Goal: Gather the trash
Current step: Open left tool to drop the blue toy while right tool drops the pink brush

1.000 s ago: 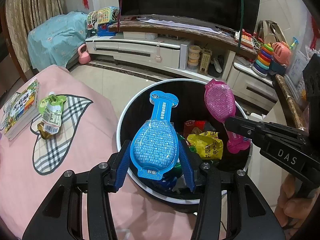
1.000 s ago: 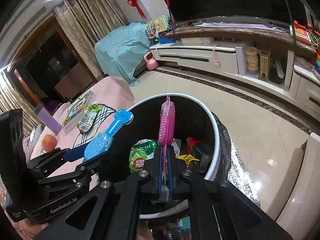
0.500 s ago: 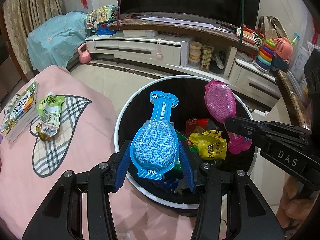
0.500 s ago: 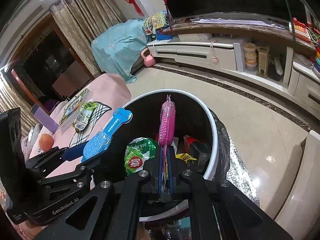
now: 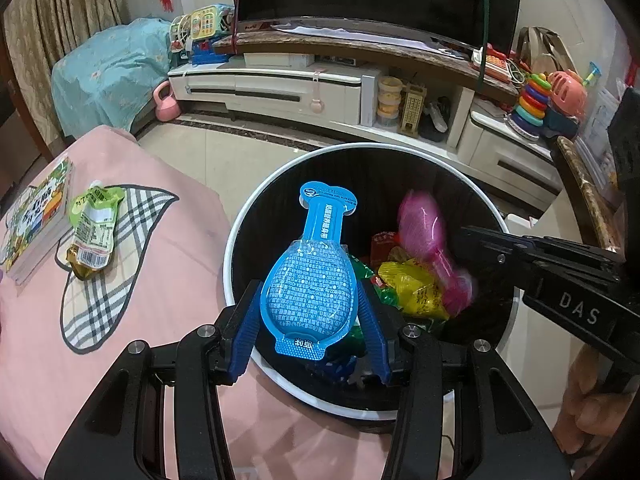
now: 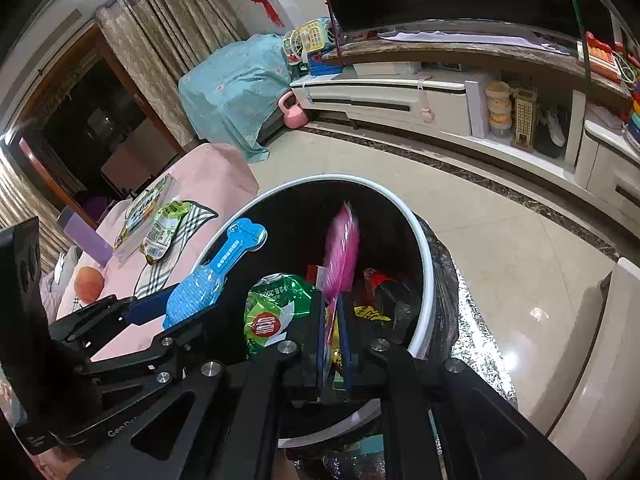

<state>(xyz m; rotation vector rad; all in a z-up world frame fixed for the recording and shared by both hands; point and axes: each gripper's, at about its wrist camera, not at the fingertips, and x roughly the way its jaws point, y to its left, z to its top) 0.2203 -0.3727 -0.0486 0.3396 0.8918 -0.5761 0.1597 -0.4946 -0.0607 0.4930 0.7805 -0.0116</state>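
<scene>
Left gripper (image 5: 310, 316) clamped on blue packet (image 5: 310, 280) over bin (image 5: 240, 240); right gripper (image 6: 334, 344) opening, pink packet (image 6: 342, 250) between jaws.

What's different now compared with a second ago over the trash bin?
The right claw is opening, and the pink packet, now motion-blurred, is tipping away from it toward the trash in the bin. The left claw still clamps the blue packet over the rim. The green pouch on the pink cover hasn't moved.

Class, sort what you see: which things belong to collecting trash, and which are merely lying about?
Job: blue packet in left gripper; pink packet at opening right gripper; trash bin.
Lying about: green pouch, book, peach.
</scene>
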